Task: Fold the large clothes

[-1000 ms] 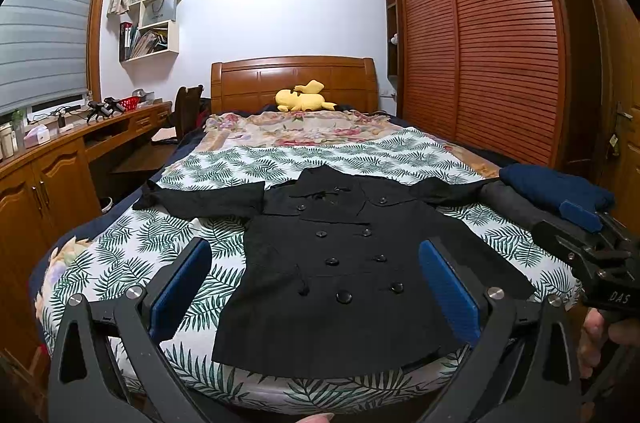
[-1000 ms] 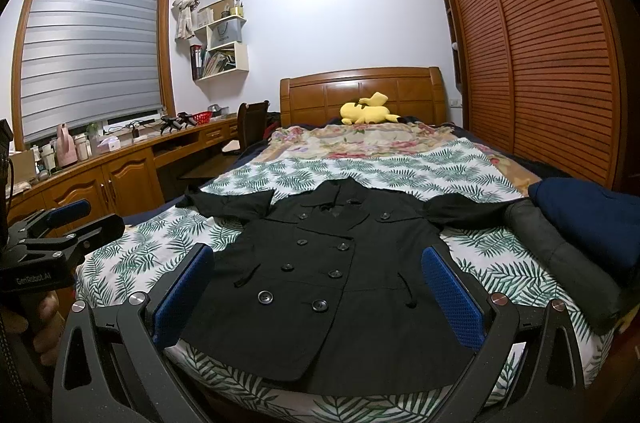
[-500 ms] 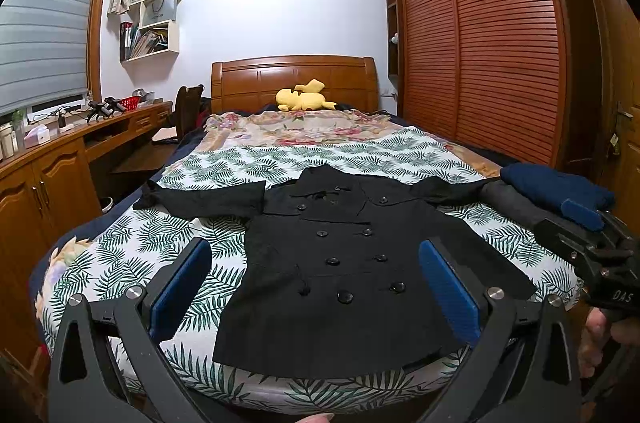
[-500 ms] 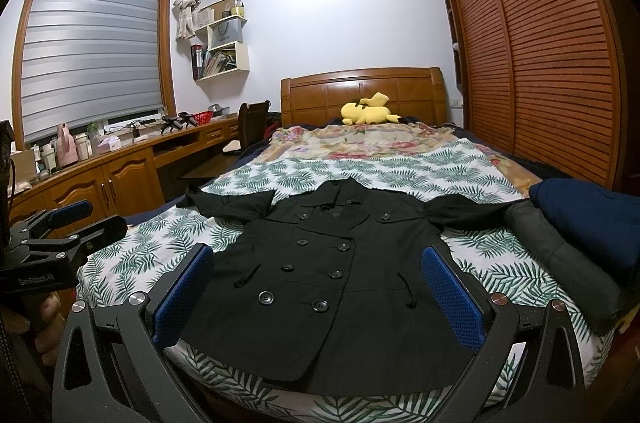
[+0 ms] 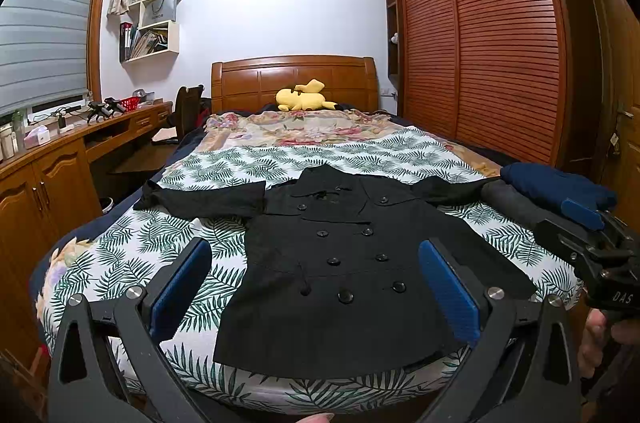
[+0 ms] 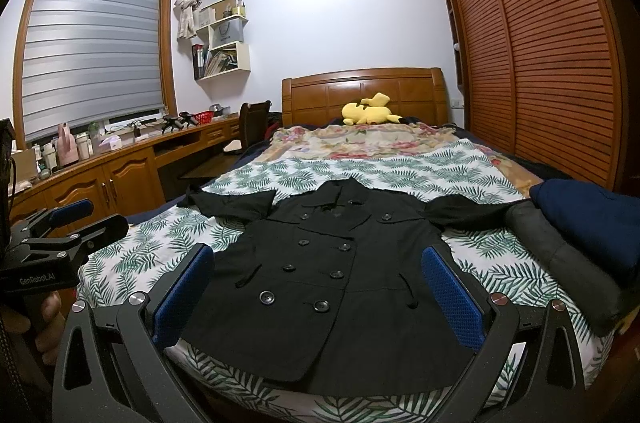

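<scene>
Black coat [image 5: 344,271] flat on bed [image 5: 120,263]; folded clothes [image 5: 552,191] possibly overlapping sleeve; both jaws released.

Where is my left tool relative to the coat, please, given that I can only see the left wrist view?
Observer: From the right wrist view, the left tool hangs by the bed's left edge, clear of the black coat.
Operator: Thank you. Is the right tool open?
Observer: Yes. The right tool has its pads wide apart and grips nothing.
Operator: How far forward does the grey garment run?
Observer: The folded grey garment reaches the bed's near right corner, with the navy garment against its outer side.
</scene>
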Demonstrator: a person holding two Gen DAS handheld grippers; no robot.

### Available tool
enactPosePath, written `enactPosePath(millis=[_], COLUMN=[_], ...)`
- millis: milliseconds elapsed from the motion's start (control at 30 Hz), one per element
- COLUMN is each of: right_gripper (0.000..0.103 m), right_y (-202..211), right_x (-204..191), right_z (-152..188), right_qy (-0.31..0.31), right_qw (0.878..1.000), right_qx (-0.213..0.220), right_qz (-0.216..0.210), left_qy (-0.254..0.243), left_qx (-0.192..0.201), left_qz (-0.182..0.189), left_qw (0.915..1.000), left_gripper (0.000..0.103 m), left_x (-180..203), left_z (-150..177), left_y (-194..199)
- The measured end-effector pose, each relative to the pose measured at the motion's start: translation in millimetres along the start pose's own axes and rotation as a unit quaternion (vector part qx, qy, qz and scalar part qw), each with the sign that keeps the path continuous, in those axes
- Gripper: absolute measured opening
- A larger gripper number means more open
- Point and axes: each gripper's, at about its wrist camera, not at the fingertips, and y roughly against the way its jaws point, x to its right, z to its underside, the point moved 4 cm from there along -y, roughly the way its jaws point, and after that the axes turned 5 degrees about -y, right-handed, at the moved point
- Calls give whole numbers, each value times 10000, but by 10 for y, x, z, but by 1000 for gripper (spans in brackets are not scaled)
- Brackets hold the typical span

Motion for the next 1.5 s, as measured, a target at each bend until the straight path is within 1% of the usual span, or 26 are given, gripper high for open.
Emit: enactPosePath(millis=[200, 433, 800, 1067, 1300, 1500], right_gripper=[103, 103, 103, 103, 103, 103], right_y=[-55, -219, -500, -996, -1458, -1840], right_x=[-6, -27, -100, -157, -99, -97], right_z=[35, 24, 34, 38, -22, -140], right_qy=[29, 86, 242, 512, 588, 609], right_qw=[9999, 9995, 9986, 9960, 9936, 9920], right_qx=[-118, -299, -449, -614, -751, -766], right_qz=[-14, -23, -152, -390, -605, -803], left_qy=[29, 140, 239, 217, 266, 509], left_qx=[-152, -436, -698, -977, -1190, -1277], left_qz=[3, -53, -173, -337, -483, -473], left_qw=[9999, 9989, 9971, 9944, 9914, 9894], left_gripper=[103, 103, 103, 103, 103, 103], left_x=[-69, -218, -358, -497, -628, -819], left_z=[49, 218, 414, 550, 608, 590], left_y=[-112, -316, -570, -924, -1172, -1364])
